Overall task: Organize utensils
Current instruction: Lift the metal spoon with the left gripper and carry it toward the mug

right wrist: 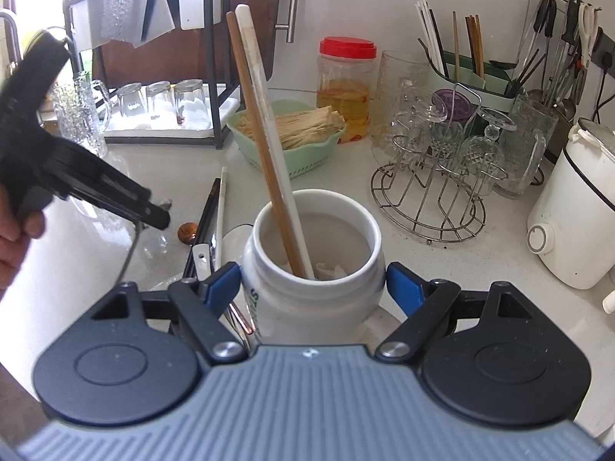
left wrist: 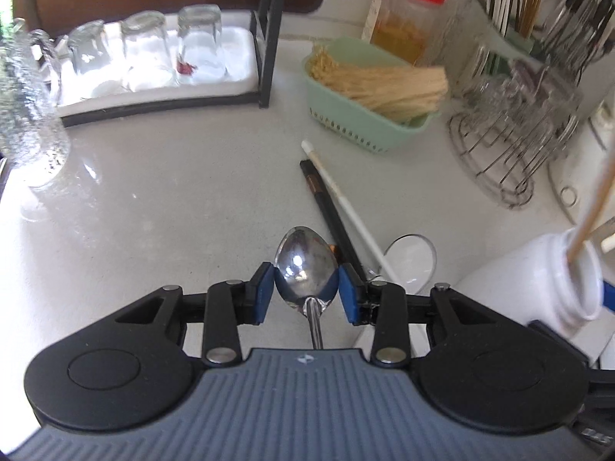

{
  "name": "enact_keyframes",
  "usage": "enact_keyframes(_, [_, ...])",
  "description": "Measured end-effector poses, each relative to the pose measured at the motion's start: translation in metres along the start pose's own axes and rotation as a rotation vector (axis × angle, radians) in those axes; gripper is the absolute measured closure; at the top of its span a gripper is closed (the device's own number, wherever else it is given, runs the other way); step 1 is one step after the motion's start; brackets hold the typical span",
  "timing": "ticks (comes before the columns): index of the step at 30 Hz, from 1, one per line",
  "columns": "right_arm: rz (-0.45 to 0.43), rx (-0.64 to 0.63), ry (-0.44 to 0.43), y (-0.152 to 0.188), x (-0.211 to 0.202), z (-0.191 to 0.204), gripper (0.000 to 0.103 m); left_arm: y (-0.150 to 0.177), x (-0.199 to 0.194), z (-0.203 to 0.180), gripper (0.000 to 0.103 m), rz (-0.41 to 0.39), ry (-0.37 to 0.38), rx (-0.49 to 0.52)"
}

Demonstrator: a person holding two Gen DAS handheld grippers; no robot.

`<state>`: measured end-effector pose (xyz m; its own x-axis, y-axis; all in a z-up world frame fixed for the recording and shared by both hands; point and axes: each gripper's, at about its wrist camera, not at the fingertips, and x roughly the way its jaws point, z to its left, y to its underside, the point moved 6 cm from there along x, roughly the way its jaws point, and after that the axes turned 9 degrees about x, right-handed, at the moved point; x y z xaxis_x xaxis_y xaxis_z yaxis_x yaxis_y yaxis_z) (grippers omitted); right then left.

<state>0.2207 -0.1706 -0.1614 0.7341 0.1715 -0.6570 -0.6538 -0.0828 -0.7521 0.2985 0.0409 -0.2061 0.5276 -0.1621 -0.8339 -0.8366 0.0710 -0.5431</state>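
Observation:
My left gripper (left wrist: 306,288) is shut on a shiny metal spoon (left wrist: 305,265), its blue pads pressing both sides of the bowl, handle pointing back at the camera. The spoon hangs above the counter. My right gripper (right wrist: 312,286) is shut on a white ceramic jar (right wrist: 313,299); a wooden chopstick (right wrist: 257,142) and a white chopstick (right wrist: 265,126) lean inside it. That jar (left wrist: 538,280) also shows at the right of the left wrist view. A black chopstick (left wrist: 330,211) and a white one (left wrist: 346,199) lie on the counter. The left gripper (right wrist: 153,217) appears blurred left of the jar.
A mint basket (left wrist: 369,115) of dry noodles, a red-lidded jar (left wrist: 407,19), a wire glass stand (right wrist: 430,192), a utensil caddy (right wrist: 472,65) and a white kettle (right wrist: 572,207) line the back. A black rack with upturned glasses (left wrist: 153,50) is at the left. A hand (right wrist: 15,230) holds the left gripper.

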Motion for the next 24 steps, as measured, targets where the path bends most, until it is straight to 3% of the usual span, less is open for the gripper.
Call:
enact_keyframes(14, [0.002, -0.04, -0.05, 0.001, -0.001, -0.001, 0.018, 0.004, -0.083, -0.023, 0.061, -0.141, -0.017, -0.062])
enact_keyframes(24, [-0.001, -0.065, -0.086, 0.003, -0.003, 0.0, 0.018, -0.034, -0.151, -0.047, 0.061, -0.334, -0.03, -0.079])
